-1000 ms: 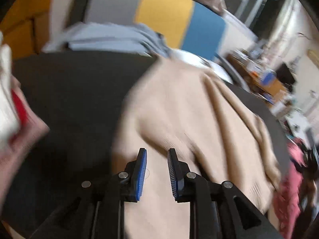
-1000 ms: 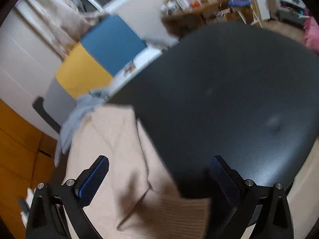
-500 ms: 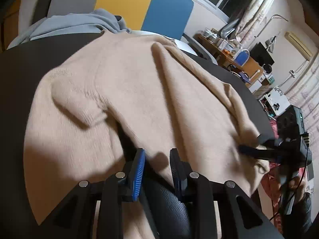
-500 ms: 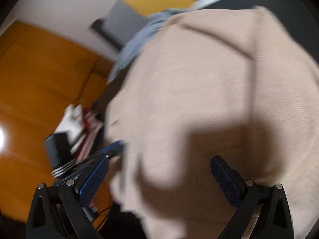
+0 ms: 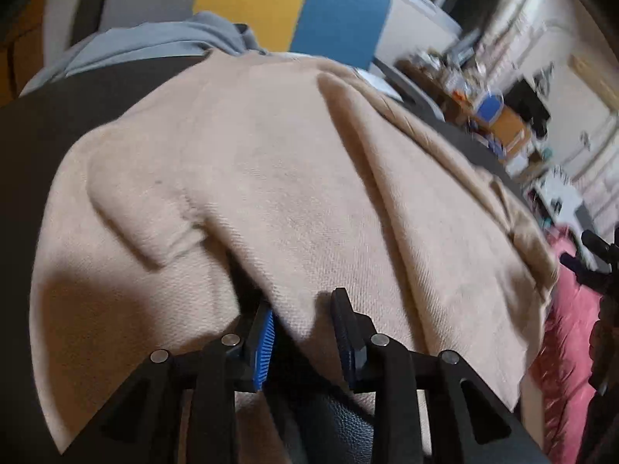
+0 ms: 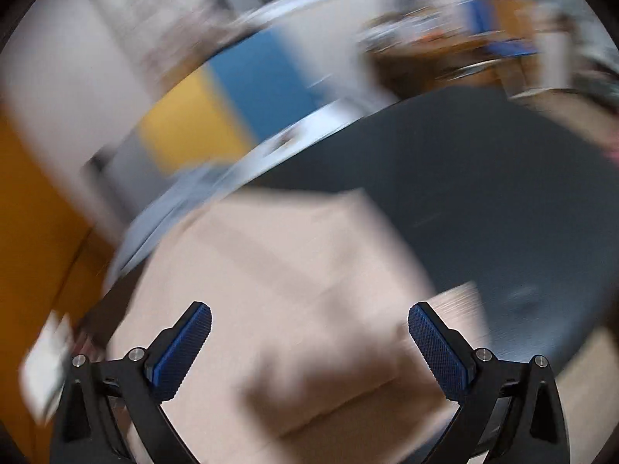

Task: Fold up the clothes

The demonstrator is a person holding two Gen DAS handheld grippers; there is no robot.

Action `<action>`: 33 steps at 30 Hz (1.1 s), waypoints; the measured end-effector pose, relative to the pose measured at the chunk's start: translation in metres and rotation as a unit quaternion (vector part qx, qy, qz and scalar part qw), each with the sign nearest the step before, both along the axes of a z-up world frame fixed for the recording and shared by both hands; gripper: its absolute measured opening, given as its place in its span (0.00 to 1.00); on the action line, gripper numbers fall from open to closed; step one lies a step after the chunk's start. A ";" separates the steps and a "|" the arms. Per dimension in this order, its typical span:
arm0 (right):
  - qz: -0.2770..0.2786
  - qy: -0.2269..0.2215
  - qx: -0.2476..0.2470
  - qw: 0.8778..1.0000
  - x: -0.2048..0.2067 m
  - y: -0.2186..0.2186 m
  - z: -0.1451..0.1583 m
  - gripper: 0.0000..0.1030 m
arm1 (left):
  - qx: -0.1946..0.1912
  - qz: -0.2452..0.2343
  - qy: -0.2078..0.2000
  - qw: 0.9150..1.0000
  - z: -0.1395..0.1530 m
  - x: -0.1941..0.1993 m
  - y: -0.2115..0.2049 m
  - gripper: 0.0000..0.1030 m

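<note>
A beige knitted sweater point(image 5: 290, 178) lies spread over the dark round table point(image 5: 58, 123), with folds running across it. My left gripper point(image 5: 303, 324) is at the sweater's near edge. Its jaws are opening, and a flap of the hem lies loosely between the blue pads point(image 5: 265, 344). In the blurred right wrist view, my right gripper point(image 6: 309, 332) hangs wide open above the sweater point(image 6: 290, 290), with nothing between its fingers. Bare tabletop point(image 6: 483, 193) shows to its right. A dark shape at the left wrist view's right edge may be the right gripper point(image 5: 595, 259).
A grey garment point(image 5: 154, 42) lies bunched at the table's far edge. Behind it stands a grey, yellow and blue panel point(image 5: 251, 0). Pink fabric point(image 5: 568, 332) lies beyond the table on the right. A cluttered desk point(image 5: 499, 116) stands further back.
The left gripper's jaws have widened around the sweater's hem. The right gripper swung across the sweater and back towards the bare tabletop, and it drew off to the right edge of the left view.
</note>
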State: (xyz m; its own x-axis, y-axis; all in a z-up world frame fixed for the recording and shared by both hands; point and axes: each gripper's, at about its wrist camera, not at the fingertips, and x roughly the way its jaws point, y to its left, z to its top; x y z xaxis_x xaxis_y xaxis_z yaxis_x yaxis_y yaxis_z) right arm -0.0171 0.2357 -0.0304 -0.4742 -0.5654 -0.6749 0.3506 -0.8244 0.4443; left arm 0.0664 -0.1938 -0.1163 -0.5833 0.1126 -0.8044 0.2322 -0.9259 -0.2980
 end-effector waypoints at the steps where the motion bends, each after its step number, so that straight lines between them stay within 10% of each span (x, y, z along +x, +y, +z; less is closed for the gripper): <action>1: 0.043 -0.011 0.016 0.999 0.006 -0.026 -0.013 1.00 | -0.003 -0.001 0.000 1.000 0.000 -0.001 -0.001 0.30; 7: 0.164 -0.049 0.197 0.965 0.006 -0.117 -0.078 1.00 | 0.024 -0.022 0.001 0.999 -0.006 -0.020 -0.021 0.31; 11: 0.173 -0.062 0.219 0.958 -0.001 -0.120 -0.078 1.00 | -0.010 -0.036 0.003 0.999 -0.003 -0.046 -0.032 0.26; 18: 0.193 -0.114 0.146 0.963 -0.009 -0.107 -0.073 1.00 | -0.144 -0.017 -0.006 0.989 0.006 -0.074 -0.077 0.31; 33: 0.364 -0.154 0.072 0.916 0.077 -0.138 -0.083 1.00 | -0.186 0.090 -0.048 0.977 0.012 -0.115 -0.204 0.42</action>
